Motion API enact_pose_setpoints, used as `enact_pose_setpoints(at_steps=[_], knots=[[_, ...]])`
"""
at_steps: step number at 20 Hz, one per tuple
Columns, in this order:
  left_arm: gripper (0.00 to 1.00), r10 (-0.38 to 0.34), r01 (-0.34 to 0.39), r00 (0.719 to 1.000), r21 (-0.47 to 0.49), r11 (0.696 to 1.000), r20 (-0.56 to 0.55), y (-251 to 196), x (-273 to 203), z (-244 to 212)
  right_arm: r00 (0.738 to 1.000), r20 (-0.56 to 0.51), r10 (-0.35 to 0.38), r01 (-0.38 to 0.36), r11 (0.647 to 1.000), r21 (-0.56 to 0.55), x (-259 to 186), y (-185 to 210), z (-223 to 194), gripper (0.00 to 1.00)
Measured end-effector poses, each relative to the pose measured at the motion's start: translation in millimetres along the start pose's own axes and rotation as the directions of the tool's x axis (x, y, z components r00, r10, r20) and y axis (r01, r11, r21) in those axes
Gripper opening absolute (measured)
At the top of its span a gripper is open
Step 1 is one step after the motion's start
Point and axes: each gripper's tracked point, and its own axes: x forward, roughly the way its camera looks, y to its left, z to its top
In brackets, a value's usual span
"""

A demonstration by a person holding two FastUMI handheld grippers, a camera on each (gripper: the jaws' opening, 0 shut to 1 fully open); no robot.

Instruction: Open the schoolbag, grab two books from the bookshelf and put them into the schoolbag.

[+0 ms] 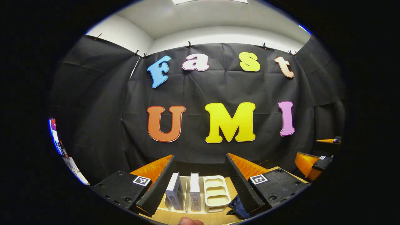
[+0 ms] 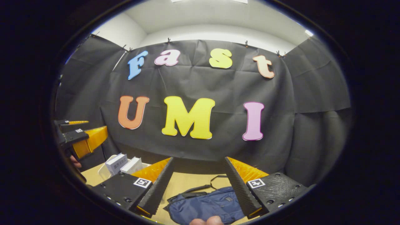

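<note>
A: table first. schoolbag lies flat on it, right under the right gripper, between its fingers and a bit near of the tips. long axis runs left-right across that view, strap trailing off to the far side

B: open or zipped?

A: can't tell, no gap visible from here. I'd judge the opening step not done yet

B: which hand is closer to it?

A: right, clearly. in the left gripper view only a corner of the bag shows at the right finger

B: books?

A: white bookshelf, left of the bag. two books stand upright in its left slots, spines up, slots on the right are bare. left gripper points straight at them, near but not touching

B: gripper states?

A: both spread wide, nothing held

B: so right goes to the bag, left takes the books

A: that's my read
</note>
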Motion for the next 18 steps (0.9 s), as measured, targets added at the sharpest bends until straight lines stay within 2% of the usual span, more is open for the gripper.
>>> enact_pose_setpoints(at_steps=[4,8,10,13,14,18], knots=[[0.99,-0.003,0.003,1.000,0.003,1.000,-0.019,5,-7,-10,0.994,-0.108,-0.015,0.012,1.000,-0.026,-1,8,-61,0.96],[0.99,-0.004,0.004,0.999,0.006,1.000,-0.046,12,-16,-20,0.966,-0.257,0.014,-0.023,0.999,-0.034,-2,28,-142,0.96],[0.99,0.003,-0.002,0.999,0.014,1.000,-0.054,18,-21,-23,0.939,-0.344,0.030,-0.042,0.999,-0.027,2,40,-186,0.96],[0.99,0.020,-0.018,0.997,0.024,1.000,-0.068,27,-29,-29,0.883,-0.463,0.069,-0.087,0.996,-0.016,4,61,-246,0.99],[0.99,0.027,-0.025,0.997,0.029,0.999,-0.076,32,-31,-31,0.868,-0.491,0.077,-0.100,0.995,-0.022,5,66,-261,0.96],[0.99,0.061,-0.057,0.993,0.042,0.997,-0.102,50,-37,-39,0.814,-0.576,0.074,-0.131,0.990,-0.058,9,83,-314,0.96]])
